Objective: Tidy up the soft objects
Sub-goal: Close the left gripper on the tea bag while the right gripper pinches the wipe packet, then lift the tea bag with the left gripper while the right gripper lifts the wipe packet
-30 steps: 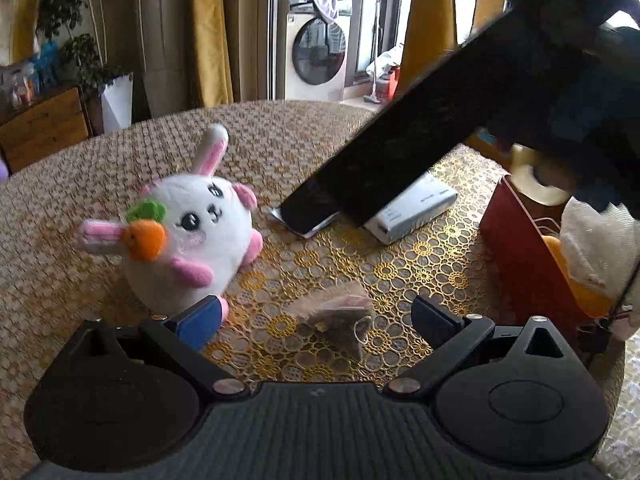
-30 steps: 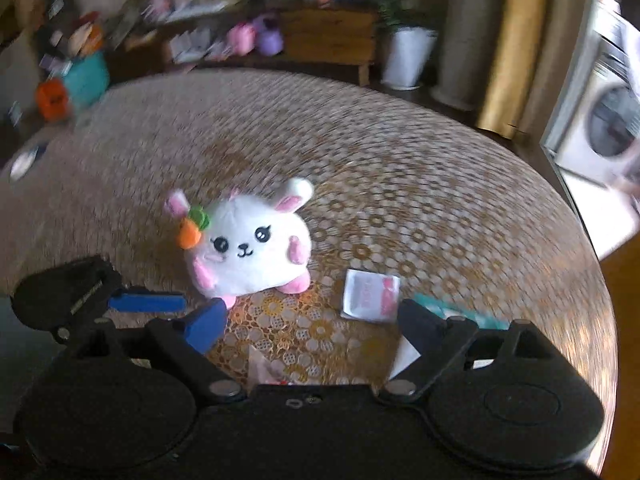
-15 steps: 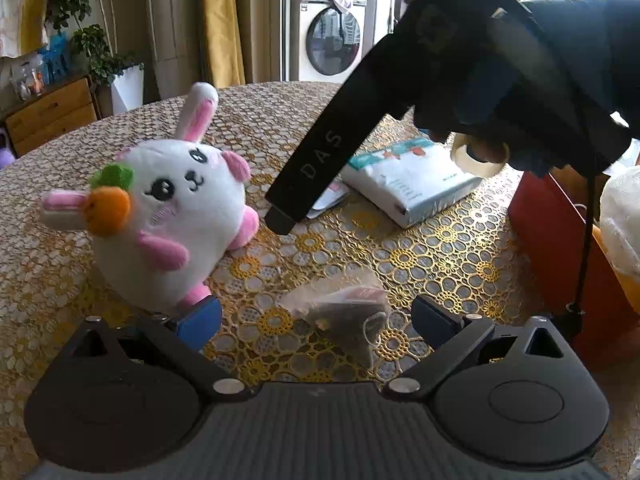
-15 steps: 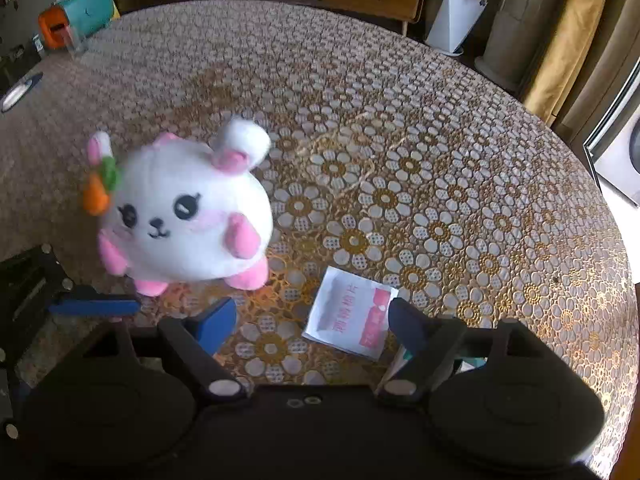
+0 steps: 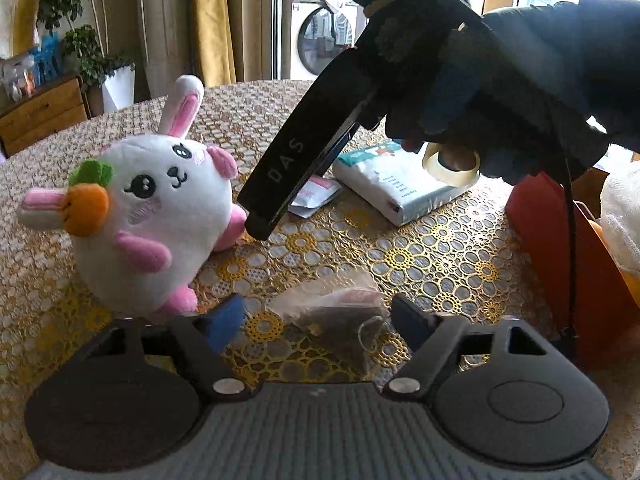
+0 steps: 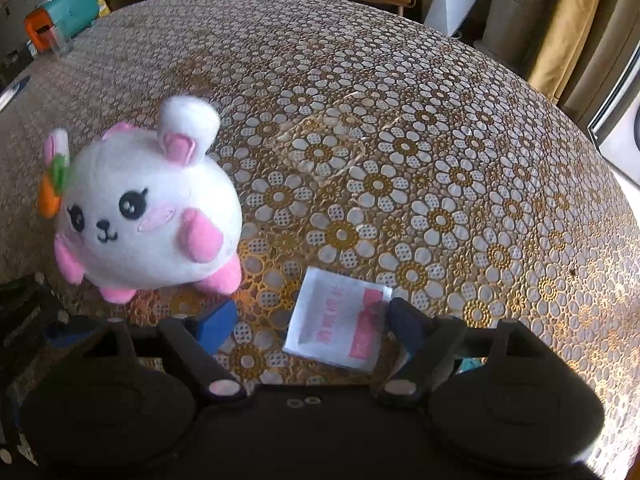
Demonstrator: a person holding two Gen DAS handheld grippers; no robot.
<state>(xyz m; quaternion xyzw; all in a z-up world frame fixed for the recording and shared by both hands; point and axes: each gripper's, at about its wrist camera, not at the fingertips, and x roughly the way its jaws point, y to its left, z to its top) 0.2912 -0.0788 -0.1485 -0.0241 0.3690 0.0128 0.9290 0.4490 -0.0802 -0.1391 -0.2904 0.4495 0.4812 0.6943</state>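
A round white plush bunny [image 5: 152,216] with pink ears and an orange carrot sits on the table; it also shows in the right wrist view [image 6: 148,216]. My left gripper [image 5: 320,322] is open, low over the table, with a small clear bag [image 5: 336,316] of dark contents lying between its fingers. My right gripper [image 6: 312,322] is open and hangs above a white and pink sachet [image 6: 340,324], just right of the bunny. In the left wrist view the right gripper's black body [image 5: 304,156] reaches down beside the bunny.
A white tissue pack [image 5: 400,184] and a tape roll [image 5: 450,168] lie behind. A red box [image 5: 568,256] with a white soft thing [image 5: 622,224] in it stands at the right. The table's flower-patterned cloth [image 6: 400,160] stretches beyond. Furniture and a washing machine stand around.
My right gripper has come down closer to the bunny and the sachet. My left gripper has edged forward toward the small bag. Both stay open.
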